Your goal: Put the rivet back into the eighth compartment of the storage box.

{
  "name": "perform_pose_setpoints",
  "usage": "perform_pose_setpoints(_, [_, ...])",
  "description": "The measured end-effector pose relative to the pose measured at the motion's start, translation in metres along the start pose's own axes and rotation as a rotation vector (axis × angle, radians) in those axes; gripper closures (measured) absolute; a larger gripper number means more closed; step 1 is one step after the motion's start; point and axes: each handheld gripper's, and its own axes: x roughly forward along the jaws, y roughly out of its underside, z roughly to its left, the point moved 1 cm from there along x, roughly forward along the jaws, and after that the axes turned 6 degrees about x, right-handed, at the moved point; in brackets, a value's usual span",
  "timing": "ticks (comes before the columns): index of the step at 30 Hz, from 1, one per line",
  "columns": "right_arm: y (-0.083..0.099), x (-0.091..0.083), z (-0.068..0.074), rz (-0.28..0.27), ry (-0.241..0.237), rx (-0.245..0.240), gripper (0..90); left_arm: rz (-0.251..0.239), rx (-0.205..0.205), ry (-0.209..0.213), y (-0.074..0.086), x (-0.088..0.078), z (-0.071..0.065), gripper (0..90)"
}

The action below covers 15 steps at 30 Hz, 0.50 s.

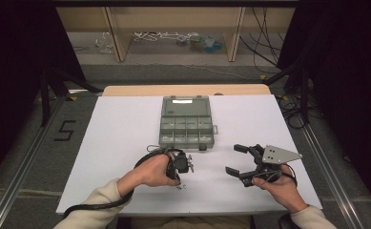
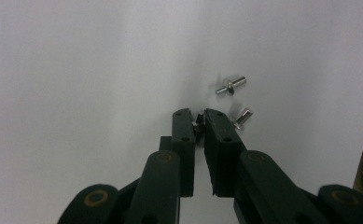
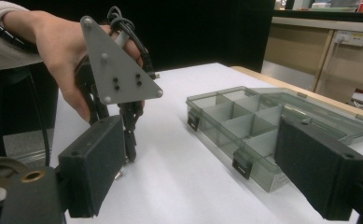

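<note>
My left gripper (image 2: 195, 114) points down at the white table, its jaws nearly closed on a small dark fastener (image 2: 198, 122) pinched at the tips. Two shiny metal fasteners lie just beyond, a rivet-like one (image 2: 231, 85) and a short one (image 2: 243, 117) touching the right jaw. From above, the left gripper (image 1: 178, 179) stands over these small parts (image 1: 182, 186) near the front edge. An open grey compartment box (image 1: 188, 125) sits mid-table. My right gripper (image 1: 235, 159) hovers to the right, wide open and holding nothing. Its pads (image 3: 93, 165) frame the box (image 3: 263, 126) and the left gripper (image 3: 130, 140).
The box lid (image 1: 185, 106) lies folded back toward the far side. A wooden strip (image 1: 185, 89) borders the table's far edge. Dark curtains flank both sides, and cables lie on the floor (image 1: 173, 38) beyond the table.
</note>
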Motion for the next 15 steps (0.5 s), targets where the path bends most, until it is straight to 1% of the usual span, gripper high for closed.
perform_pose_setpoints(1, [0.000,0.001,0.000,-0.010,0.011,0.003,17.3,-0.009,-0.006,0.007,0.001,0.000,0.001,82.4])
perform_pose_setpoints(5, [0.000,0.000,0.000,-0.007,0.009,0.004,17.4,-0.017,-0.003,0.003,0.003,-0.001,0.001,82.5])
perform_pose_setpoints(6, [0.000,-0.002,-0.001,0.019,-0.003,0.001,17.4,-0.020,-0.004,0.002,0.003,-0.001,0.001,82.6])
perform_pose_setpoints(9, [0.000,-0.002,-0.001,0.020,-0.003,0.002,17.4,-0.028,-0.002,0.010,0.005,-0.002,0.002,82.6])
perform_pose_setpoints(10, [0.000,-0.002,0.000,0.034,-0.006,0.017,17.4,-0.041,0.000,0.005,0.005,-0.004,0.003,82.6])
perform_pose_setpoints(11, [0.000,-0.003,0.001,0.045,-0.010,0.032,17.4,-0.059,-0.008,0.005,0.006,-0.006,0.003,82.6])
perform_pose_setpoints(12, [0.000,-0.003,0.001,0.041,-0.009,0.033,17.4,-0.059,-0.008,0.005,0.006,-0.006,0.003,82.6])
perform_pose_setpoints(13, [0.000,-0.002,0.000,0.032,-0.006,0.020,17.4,-0.091,-0.007,-0.003,0.008,-0.013,0.005,82.6])
perform_pose_setpoints(14, [0.000,-0.002,-0.001,0.020,-0.002,0.005,17.4,-0.103,-0.007,-0.008,0.009,-0.016,0.005,82.6])
perform_pose_setpoints(15, [0.000,-0.001,-0.001,0.002,0.005,0.008,17.4,-0.103,-0.007,-0.008,0.009,-0.016,0.005,82.6])
